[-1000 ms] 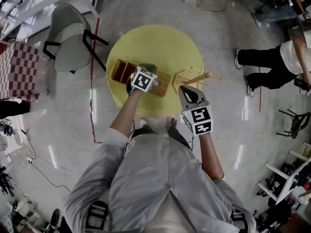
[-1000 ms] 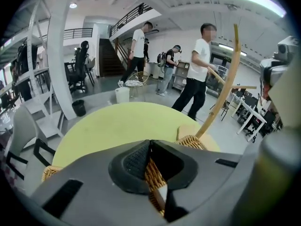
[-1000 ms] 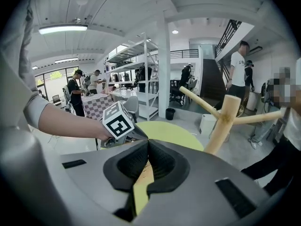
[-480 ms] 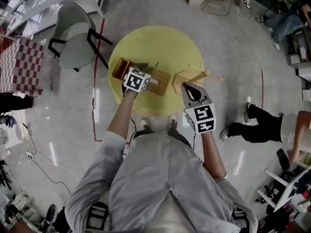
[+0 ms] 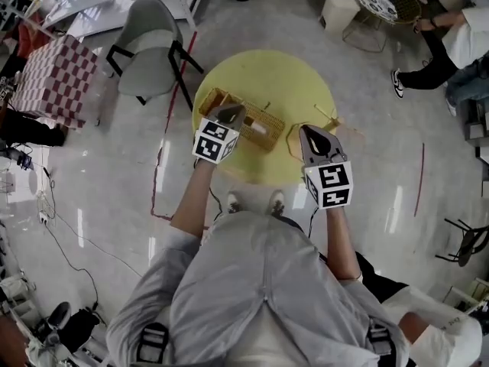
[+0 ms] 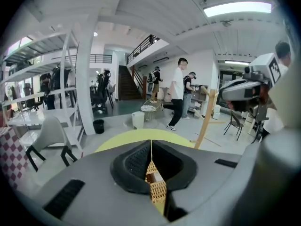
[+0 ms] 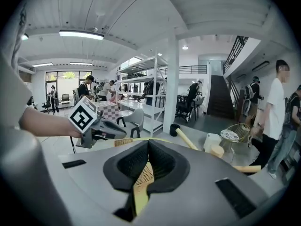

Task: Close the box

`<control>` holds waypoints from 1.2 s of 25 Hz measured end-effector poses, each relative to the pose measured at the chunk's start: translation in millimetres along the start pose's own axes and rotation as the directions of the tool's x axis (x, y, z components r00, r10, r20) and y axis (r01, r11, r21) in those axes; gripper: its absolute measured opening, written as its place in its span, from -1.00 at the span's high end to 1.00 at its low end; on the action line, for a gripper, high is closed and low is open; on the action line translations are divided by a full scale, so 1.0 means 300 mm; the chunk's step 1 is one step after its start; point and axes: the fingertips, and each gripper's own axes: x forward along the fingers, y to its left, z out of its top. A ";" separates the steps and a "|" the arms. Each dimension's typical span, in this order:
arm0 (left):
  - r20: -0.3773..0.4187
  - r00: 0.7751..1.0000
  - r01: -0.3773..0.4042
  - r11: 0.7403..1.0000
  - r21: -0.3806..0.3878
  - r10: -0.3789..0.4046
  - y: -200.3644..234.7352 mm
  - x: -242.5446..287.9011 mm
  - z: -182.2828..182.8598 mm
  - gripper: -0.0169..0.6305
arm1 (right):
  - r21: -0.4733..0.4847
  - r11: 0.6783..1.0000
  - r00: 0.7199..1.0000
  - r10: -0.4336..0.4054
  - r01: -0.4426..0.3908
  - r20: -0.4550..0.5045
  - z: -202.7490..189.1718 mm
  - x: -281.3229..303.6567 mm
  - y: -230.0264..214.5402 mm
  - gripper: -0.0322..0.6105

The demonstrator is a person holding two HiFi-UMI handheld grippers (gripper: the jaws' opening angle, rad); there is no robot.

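Note:
A woven wicker box (image 5: 263, 125) lies on the round yellow table (image 5: 283, 75), its long side across my view. My left gripper (image 5: 231, 113) hovers over the box's near edge, jaws shut on nothing. In the left gripper view (image 6: 151, 144) the box's weave (image 6: 157, 187) shows through the slit below the closed tips. My right gripper (image 5: 315, 134) hangs just right of the box, also shut and empty. In the right gripper view (image 7: 148, 144) a strip of wicker (image 7: 142, 178) shows under the jaws, and the left gripper (image 7: 111, 129) appears off to the left.
A wooden stand (image 5: 336, 125) with slanted sticks stands on the table's right side, close to my right gripper. A grey chair (image 5: 149, 60) sits left of the table. A checkered table (image 5: 53, 75) is further left. People (image 5: 451, 44) are at the room's right.
My left gripper has drawn back from over the middle of the box toward its near edge. The right gripper has kept its place beside the box. A person in the background walked on.

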 end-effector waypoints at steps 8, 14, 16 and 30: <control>0.194 0.981 -0.037 0.996 0.080 0.021 -0.067 -0.247 0.183 0.85 | -0.102 0.995 0.998 0.003 0.003 0.057 0.128 -0.038 0.033 0.83; 0.312 0.949 -0.083 0.989 0.120 0.042 -0.065 -0.402 0.312 0.85 | -0.153 0.988 0.993 0.002 0.016 0.118 0.241 -0.069 0.042 0.83; 0.321 0.945 -0.112 0.981 0.157 0.056 -0.062 -0.441 0.340 0.85 | -0.169 0.986 0.991 0.006 0.017 0.132 0.271 -0.072 0.051 0.83; 0.364 0.926 -0.193 0.953 0.235 0.098 -0.069 -0.558 0.423 0.85 | -0.247 0.969 0.990 0.024 0.011 0.137 0.352 -0.070 0.118 0.83</control>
